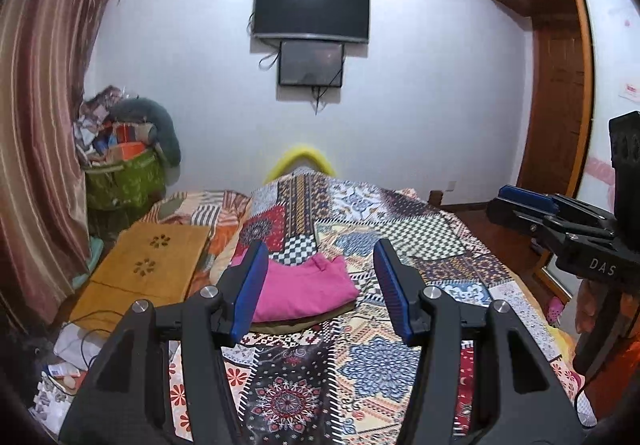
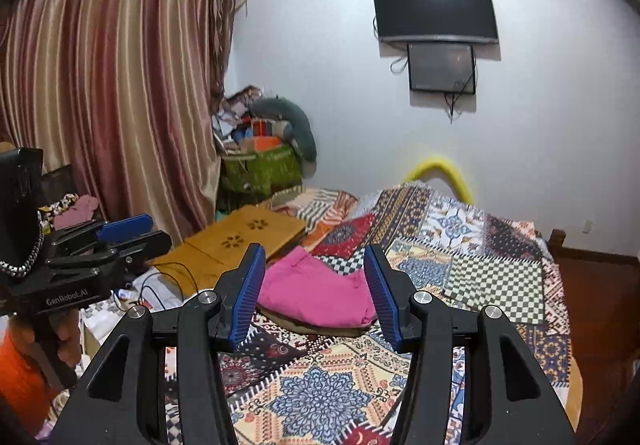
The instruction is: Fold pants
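Note:
Folded pink pants point(image 1: 306, 291) lie on top of an olive-brown folded cloth point(image 1: 296, 325) on the patchwork bedspread point(image 1: 372, 365). My left gripper point(image 1: 322, 287) hangs above the bed, short of the pile, open with nothing between its blue pads. In the right wrist view the same pink pants point(image 2: 320, 291) lie ahead of my right gripper point(image 2: 314, 289), which is also open and empty, raised off the bed. Each gripper shows at the edge of the other's view: the right gripper point(image 1: 528, 201) and the left gripper point(image 2: 120, 229).
A wooden lap desk point(image 1: 140, 277) lies on the bed's left side with cables and clutter below it. A green bag point(image 1: 124, 181) of things stands by the curtain point(image 1: 40, 125). Two screens point(image 1: 312, 11) hang on the far wall. A wooden wardrobe point(image 1: 560, 85) stands right.

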A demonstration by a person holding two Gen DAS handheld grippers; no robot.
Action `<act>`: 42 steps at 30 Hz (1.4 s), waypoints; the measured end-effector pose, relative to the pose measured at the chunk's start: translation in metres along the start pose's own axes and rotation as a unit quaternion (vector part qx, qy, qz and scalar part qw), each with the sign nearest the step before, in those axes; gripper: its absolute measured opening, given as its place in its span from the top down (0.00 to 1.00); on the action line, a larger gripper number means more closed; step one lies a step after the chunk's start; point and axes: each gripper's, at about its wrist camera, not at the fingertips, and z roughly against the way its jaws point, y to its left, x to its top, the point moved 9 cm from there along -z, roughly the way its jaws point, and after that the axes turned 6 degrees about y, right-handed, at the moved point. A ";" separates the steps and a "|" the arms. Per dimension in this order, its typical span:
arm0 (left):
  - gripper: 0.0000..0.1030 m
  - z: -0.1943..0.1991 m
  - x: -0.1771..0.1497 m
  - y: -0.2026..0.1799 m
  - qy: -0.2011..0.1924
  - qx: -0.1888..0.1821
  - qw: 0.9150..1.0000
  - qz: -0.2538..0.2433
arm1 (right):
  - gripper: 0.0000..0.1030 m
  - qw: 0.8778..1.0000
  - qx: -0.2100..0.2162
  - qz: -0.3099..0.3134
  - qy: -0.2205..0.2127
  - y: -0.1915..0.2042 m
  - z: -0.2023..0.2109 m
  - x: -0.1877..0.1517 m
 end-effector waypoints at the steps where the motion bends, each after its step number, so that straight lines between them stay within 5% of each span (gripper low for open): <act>1: 0.46 0.008 0.002 -0.004 -0.008 0.001 1.000 -0.005 | 0.54 1.000 0.001 0.000 -0.005 0.002 0.005 0.000; 10: 0.31 0.060 0.011 -0.022 -0.069 0.014 0.997 -0.008 | 0.48 0.999 0.008 0.008 -0.052 0.018 0.037 0.008; 14: 0.17 0.075 0.013 -0.025 -0.088 0.020 0.996 -0.007 | 0.34 0.998 0.004 0.013 -0.068 0.021 0.046 0.008; 20: 0.10 0.083 0.016 -0.022 -0.106 0.033 0.994 -0.008 | 0.19 0.996 0.000 0.017 -0.084 0.027 0.051 0.009; 33: 0.05 0.082 0.014 -0.014 -0.110 0.038 0.993 0.003 | 0.00 0.996 -0.017 -0.007 -0.092 0.022 0.058 0.002; 42: 0.05 0.076 0.011 -0.017 -0.105 0.036 0.994 0.001 | 0.00 0.995 -0.025 -0.006 -0.095 0.022 0.062 0.004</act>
